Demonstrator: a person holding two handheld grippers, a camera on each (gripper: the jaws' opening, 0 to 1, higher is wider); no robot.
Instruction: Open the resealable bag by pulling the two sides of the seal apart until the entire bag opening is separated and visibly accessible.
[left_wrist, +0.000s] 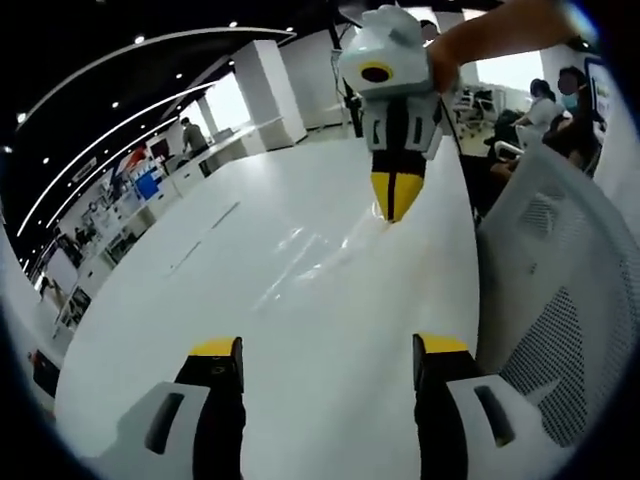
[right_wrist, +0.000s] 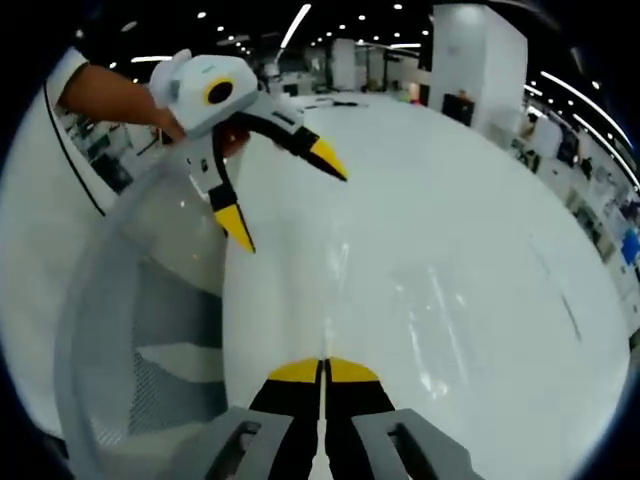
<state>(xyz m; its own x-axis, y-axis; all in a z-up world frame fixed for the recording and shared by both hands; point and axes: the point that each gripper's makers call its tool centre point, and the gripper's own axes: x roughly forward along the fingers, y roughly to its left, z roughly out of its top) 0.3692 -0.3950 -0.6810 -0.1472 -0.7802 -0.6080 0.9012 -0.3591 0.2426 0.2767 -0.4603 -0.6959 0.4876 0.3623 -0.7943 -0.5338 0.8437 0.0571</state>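
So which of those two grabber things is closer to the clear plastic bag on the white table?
Right. The right gripper, jaws shut, sits at the edge of the clear plastic bag; the left gripper hangs back from it, jaws open.

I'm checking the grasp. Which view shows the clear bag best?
Left gripper view: the clear bag lies glinting on the table, right gripper pinching its edge. Right gripper view catches faint glare of it.

right gripper (right_wrist: 323, 368) fingers pressed together over the white table (right_wrist: 480, 250); left gripper (right_wrist: 290, 195) fingers spread apart.
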